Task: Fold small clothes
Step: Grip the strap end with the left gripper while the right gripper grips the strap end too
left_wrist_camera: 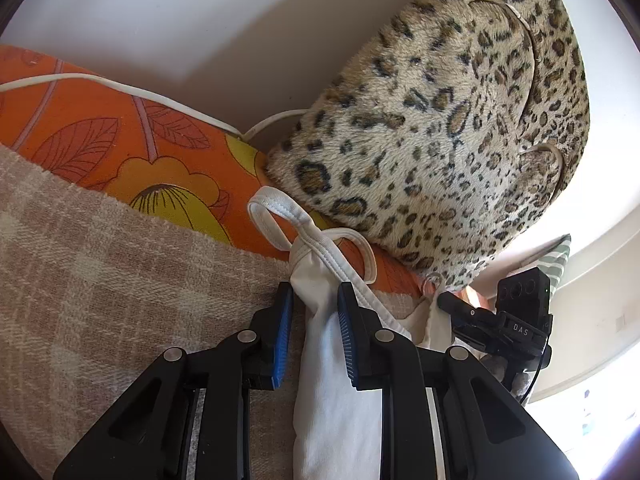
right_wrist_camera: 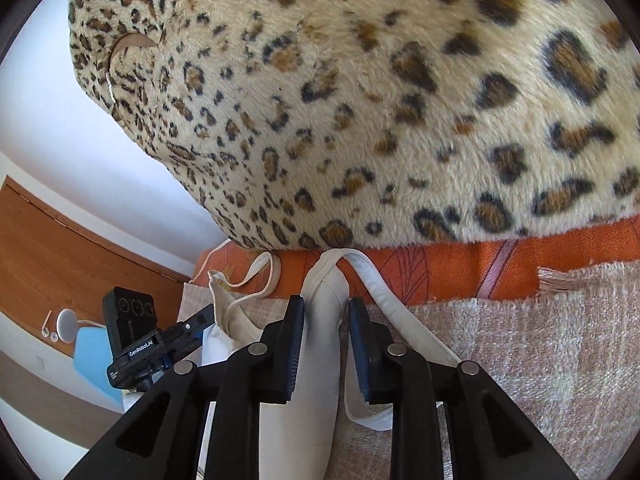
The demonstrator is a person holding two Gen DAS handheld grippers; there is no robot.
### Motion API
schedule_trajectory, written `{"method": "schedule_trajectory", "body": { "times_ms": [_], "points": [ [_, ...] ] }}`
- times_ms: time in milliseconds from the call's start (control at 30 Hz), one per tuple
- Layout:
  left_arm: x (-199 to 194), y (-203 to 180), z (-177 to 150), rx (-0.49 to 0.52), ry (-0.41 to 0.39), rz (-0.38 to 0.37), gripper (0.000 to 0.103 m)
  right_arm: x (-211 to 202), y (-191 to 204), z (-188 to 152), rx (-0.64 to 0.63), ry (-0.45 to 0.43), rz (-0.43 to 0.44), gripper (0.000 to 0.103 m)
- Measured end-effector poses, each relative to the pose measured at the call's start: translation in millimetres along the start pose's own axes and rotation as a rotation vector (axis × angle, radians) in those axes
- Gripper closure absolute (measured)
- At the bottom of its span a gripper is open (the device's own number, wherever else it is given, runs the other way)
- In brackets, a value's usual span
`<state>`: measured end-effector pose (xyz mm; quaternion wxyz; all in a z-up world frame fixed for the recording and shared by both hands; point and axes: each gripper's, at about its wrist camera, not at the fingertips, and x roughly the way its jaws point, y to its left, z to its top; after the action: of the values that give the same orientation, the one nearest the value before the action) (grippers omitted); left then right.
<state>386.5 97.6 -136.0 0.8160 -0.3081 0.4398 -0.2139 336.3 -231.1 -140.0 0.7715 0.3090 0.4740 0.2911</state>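
Beige woven blanket [left_wrist_camera: 120, 240] below a leopard cushion [left_wrist_camera: 440, 120]: white garment [left_wrist_camera: 332, 380] bunched on it, thin, limp and light, gripped near its strap end by both left gripper [left_wrist_camera: 312, 300] and right gripper [right_wrist_camera: 325, 312], best held by hems.

We can't see the white garment [left_wrist_camera: 320, 360] whole: its lower part runs off the bottom edge in both wrist views, w/ the middle hidden behind the left gripper [left_wrist_camera: 312, 300] and right gripper [right_wrist_camera: 324, 312]. Can't tell if either's pads actually pinch the cloth. The leopard-print cushion [right_wrist_camera: 360, 100] is cut by the top and right edges. The white cable [left_wrist_camera: 120, 88] disappears behind that cushion.
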Motion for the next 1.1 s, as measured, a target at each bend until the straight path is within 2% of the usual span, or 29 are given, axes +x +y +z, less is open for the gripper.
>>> {"method": "schedule_trajectory", "body": {
  "times_ms": [67, 100, 133, 233, 367, 767, 1100],
  "points": [
    [2, -1, 2, 0.005, -0.008, 0.009, 0.086, 0, -1, 2, -0.003, 0.002, 0.000, 0.082],
    [3, -1, 3, 0.007, -0.010, 0.015, 0.095, 0, -1, 3, -0.017, 0.002, -0.015, 0.089],
    [4, -2, 5, 0.007, -0.013, 0.018, 0.099, 1, 2, 4, -0.033, 0.004, -0.036, 0.096],
    [0, -4, 8, 0.012, -0.035, 0.025, 0.100, 4, 10, 7, -0.073, 0.004, -0.074, 0.098],
    [-6, -15, 9, 0.048, -0.050, 0.022, 0.100, -4, 20, 9, -0.106, -0.012, -0.080, 0.098],
    [-35, -40, 5, 0.098, -0.093, -0.012, 0.102, -23, 50, 6, -0.155, -0.063, -0.059, 0.098],
    [-80, -67, -8, 0.128, -0.138, -0.048, 0.103, -50, 88, -10, -0.194, -0.094, -0.038, 0.098]
  ]
}}
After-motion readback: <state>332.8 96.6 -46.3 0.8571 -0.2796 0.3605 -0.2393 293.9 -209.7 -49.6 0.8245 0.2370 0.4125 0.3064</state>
